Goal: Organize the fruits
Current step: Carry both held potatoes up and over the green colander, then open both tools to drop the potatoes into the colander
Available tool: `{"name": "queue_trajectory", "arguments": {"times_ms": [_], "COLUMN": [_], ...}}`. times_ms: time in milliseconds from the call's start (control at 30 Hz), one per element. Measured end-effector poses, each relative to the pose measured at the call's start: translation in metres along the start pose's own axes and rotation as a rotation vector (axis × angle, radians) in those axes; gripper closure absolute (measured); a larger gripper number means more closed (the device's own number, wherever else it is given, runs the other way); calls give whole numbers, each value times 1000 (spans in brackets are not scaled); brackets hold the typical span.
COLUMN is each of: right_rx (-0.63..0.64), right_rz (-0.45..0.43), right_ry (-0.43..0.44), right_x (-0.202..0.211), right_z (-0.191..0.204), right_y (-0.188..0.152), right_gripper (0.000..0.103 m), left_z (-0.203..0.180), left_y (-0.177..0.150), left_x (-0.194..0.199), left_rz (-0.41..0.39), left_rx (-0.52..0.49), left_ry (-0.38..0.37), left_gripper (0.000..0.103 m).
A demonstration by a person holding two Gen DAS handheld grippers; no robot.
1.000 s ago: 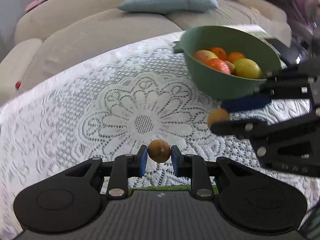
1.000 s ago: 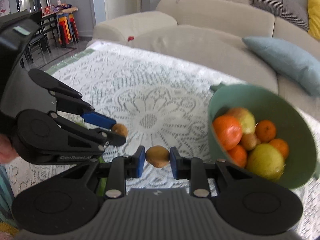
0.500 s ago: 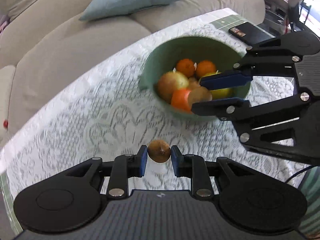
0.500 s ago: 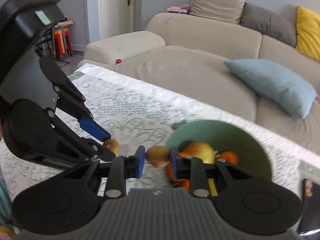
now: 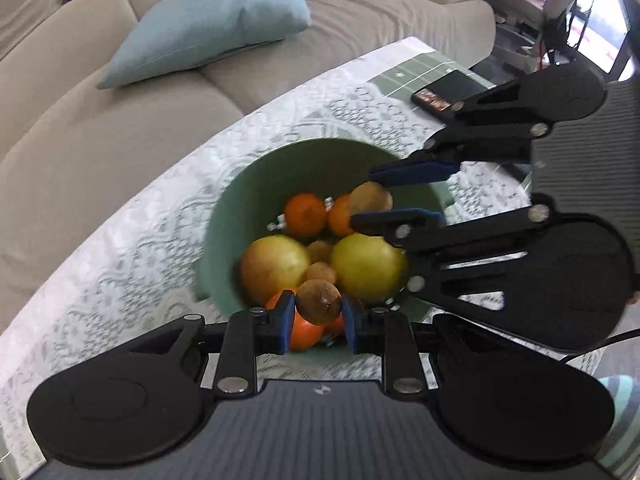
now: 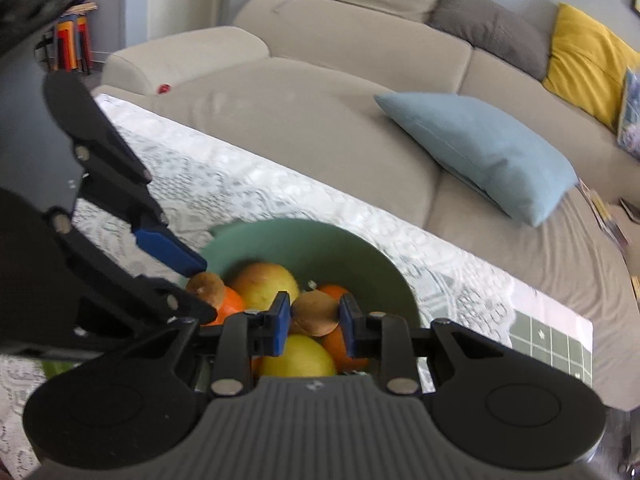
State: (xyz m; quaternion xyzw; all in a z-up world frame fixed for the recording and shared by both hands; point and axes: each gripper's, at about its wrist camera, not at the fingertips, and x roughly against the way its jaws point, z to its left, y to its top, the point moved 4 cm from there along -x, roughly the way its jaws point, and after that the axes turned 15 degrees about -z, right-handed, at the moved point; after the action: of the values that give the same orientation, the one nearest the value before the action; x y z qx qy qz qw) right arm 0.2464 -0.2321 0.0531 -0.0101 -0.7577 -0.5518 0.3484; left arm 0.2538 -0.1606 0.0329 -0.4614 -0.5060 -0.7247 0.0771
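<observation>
Lace tablecloth [image 5: 132, 240] blurred; green bowl [image 5: 240, 200] rim partly hidden by left gripper [image 5: 318, 316].

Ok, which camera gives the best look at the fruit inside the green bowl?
The left wrist view: it looks down into the green bowl, showing most fruit. In the right wrist view the right hand-held gripper hides much of it.

The bowl [image 5: 224, 216] sits on the tablecloth [image 5: 120, 248] with fruit [image 5: 276, 264] inside — the sofa [image 5: 100, 152] beyond at twelve o'clock, a cushion [image 5: 208, 20] on it — a phone [image 5: 448, 94] at two.
</observation>
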Motion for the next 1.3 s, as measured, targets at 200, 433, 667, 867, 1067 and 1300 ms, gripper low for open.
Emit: {"name": "queue_trajectory", "arguments": {"times_ms": [200,433,667,867,1067,1300], "right_rx": [-37,-69,-108,-92,-78,-74], "right_rz": [43,73,80,93,114,128], "right_ry": [-16,-9,12,9,12,7], "right_x": [-13,-24,-30,-34,-38,-39], "right_z": [-16,-25,-29,-29,-29,-32], "right_y": [-20,-34,-39,-41,-44,-47], "right_gripper": [80,80,80,80,80,80], "left_z": [-3,3,17,22,22,19], "left_y": [3,1,3,6,8,10], "left_x": [-26,-42,-55,-62,-75,-86], "left_rz": [18,30,26,-3,-13,-16], "left_rx": [10,30,91,130,156,173], "left_ry": [-6,16,41,39,35,31], "left_gripper": [75,75,75,75,75,75]}}
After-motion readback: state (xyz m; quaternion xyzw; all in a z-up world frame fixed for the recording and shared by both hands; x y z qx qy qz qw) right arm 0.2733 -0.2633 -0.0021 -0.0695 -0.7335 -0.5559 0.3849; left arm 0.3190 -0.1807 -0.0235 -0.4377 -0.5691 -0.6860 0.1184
